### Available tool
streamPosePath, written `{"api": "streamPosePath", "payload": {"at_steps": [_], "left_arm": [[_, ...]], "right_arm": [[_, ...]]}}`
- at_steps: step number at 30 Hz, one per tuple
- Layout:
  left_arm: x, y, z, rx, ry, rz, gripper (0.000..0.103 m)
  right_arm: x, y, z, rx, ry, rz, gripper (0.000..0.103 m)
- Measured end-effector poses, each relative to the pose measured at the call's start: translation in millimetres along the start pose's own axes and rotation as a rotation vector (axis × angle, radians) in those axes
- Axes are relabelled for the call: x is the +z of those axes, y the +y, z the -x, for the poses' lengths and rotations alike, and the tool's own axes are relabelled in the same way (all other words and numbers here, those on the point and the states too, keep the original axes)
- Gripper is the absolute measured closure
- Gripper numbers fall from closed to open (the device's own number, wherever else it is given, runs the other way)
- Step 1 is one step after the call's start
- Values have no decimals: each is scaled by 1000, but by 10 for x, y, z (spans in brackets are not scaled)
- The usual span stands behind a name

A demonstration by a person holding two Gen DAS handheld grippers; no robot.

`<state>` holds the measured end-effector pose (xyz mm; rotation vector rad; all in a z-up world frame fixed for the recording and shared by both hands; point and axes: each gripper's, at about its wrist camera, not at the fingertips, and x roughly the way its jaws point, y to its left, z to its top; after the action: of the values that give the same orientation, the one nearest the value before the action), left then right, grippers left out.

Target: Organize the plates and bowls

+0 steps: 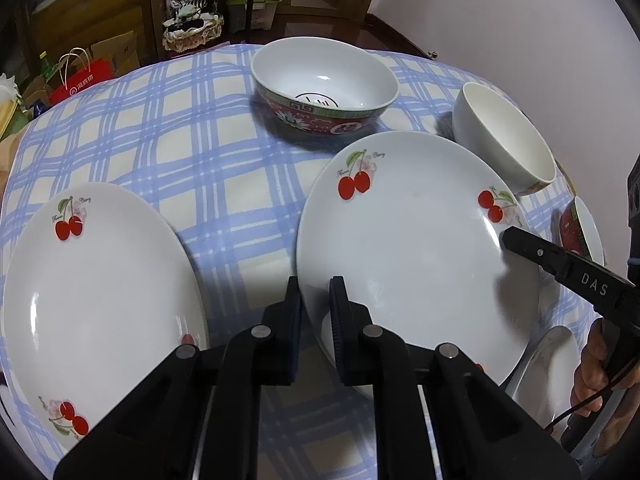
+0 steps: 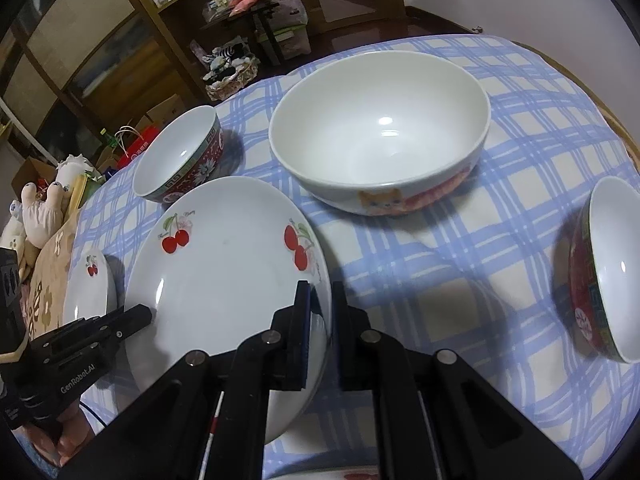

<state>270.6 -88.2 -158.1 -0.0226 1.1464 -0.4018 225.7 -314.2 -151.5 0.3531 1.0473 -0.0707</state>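
Observation:
A white cherry plate [image 1: 416,240] is held between both grippers and tilts above the checked cloth; it also shows in the right wrist view [image 2: 224,280]. My left gripper [image 1: 316,304] is shut on its near-left rim. My right gripper [image 2: 320,312] is shut on its right rim, and its finger shows in the left wrist view [image 1: 532,248]. A second cherry plate [image 1: 96,304] lies at the left. A red patterned bowl [image 1: 324,88] stands behind. A white cat bowl [image 2: 380,128] stands at the right rear.
Another red patterned bowl [image 2: 604,272] sits at the far right, near the table edge. A further white dish [image 1: 548,372] lies under the held plate's right side. Shelves, bags and a basket [image 1: 192,30] stand beyond the table.

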Motion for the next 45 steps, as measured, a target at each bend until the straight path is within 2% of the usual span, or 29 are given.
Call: {"api": "streamPosePath", "payload": {"at_steps": [9, 16, 27, 38, 45], "left_arm": [[-9, -30, 196, -33, -27, -26, 90], [-61, -71, 254, -37, -16, -20, 89], [-202, -187, 456, -70, -39, -33, 89], [-430, -345, 599, -74, -13, -40, 88], [-600, -554, 694, -94, -7, -102, 89]], "right_arm": [[-26, 26, 211, -21, -14, 21, 93], [-83, 52, 395, -26, -29, 36, 94], [-246, -55, 711, -6, -28, -31, 95], [-505, 45, 1079, -86, -5, 47, 95], [-756, -95, 1303, -113, 2, 18, 95]]}}
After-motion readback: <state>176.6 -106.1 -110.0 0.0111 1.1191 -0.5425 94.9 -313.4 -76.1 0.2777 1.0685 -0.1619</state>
